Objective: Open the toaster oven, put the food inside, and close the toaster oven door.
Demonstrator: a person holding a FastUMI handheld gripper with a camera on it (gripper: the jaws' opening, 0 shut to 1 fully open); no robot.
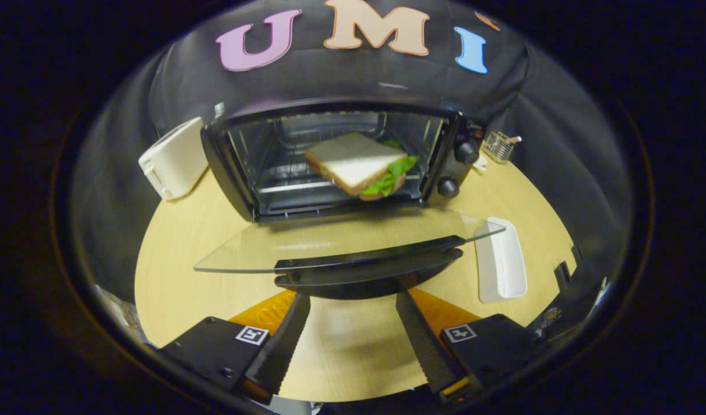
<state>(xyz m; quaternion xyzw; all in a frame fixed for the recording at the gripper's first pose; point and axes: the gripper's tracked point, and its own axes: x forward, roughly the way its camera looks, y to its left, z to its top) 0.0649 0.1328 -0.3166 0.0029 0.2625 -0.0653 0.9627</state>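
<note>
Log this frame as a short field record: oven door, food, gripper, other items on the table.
door: toaster oven glass door folded down open
food: sandwich inside on the rack
gripper: hand-held gripper open, fingers either side of the door handle, not pressing it
left of oven: white toaster
right of door: white tray
task stage: food in, door not yet closed

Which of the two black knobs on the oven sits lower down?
The lower knob, nearer the open glass door; the other knob sits above it. The tool is open.
</note>
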